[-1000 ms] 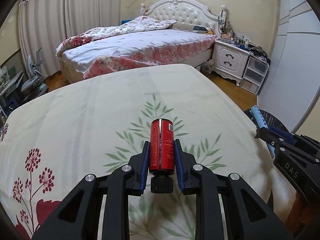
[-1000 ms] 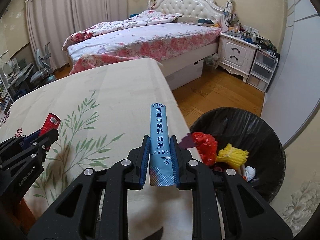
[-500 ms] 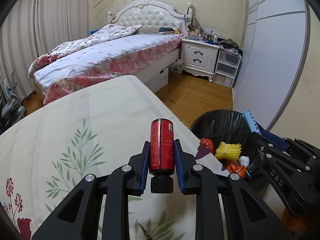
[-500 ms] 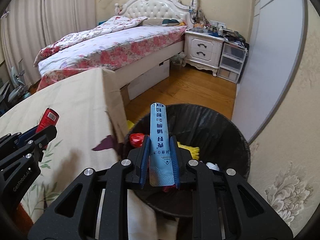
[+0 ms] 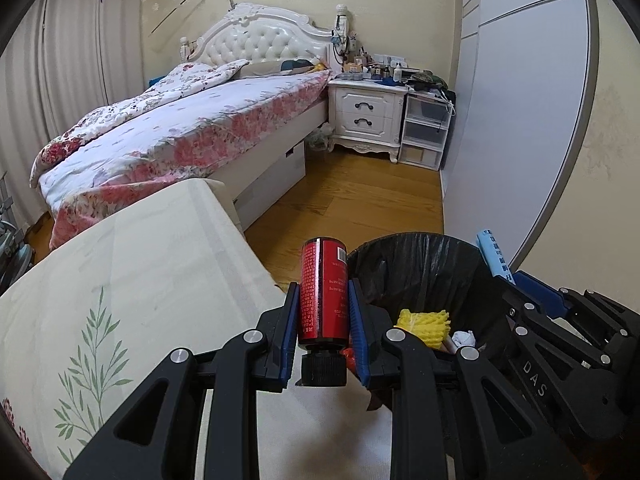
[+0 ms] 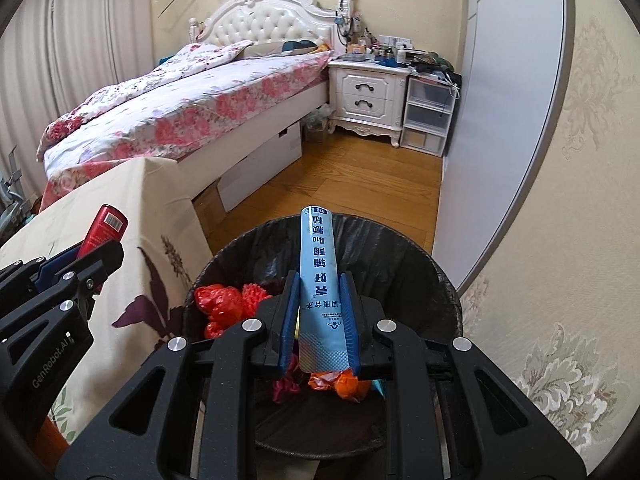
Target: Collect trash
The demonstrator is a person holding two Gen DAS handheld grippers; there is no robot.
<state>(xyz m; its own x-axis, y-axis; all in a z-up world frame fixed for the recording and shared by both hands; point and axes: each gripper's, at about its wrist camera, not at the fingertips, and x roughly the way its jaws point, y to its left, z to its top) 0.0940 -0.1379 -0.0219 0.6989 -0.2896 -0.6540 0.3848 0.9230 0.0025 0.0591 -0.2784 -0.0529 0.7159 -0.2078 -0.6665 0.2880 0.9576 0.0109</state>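
The right gripper (image 6: pixel 319 322) clamps the blue tube (image 6: pixel 319 276), its long axis running forward along the fingers, directly above the open trash bin (image 6: pixel 416 256). The left gripper (image 5: pixel 323 326) clamps the red bottle (image 5: pixel 323 290) likewise; the bin lies just beyond and right of its fingertips.

Two hand-held grippers are counted, the left hand-held gripper (image 5: pixel 323 340) and the right hand-held gripper (image 6: pixel 319 322). One red can (image 5: pixel 323 290) and one blue tube (image 6: pixel 320 280) are seen. One black bin (image 6: pixel 420 264) is seen, and in it one yellow net (image 5: pixel 424 322) is counted. One bench (image 5: pixel 140 272), one bed (image 5: pixel 180 136) and one nightstand (image 5: pixel 366 116) are counted
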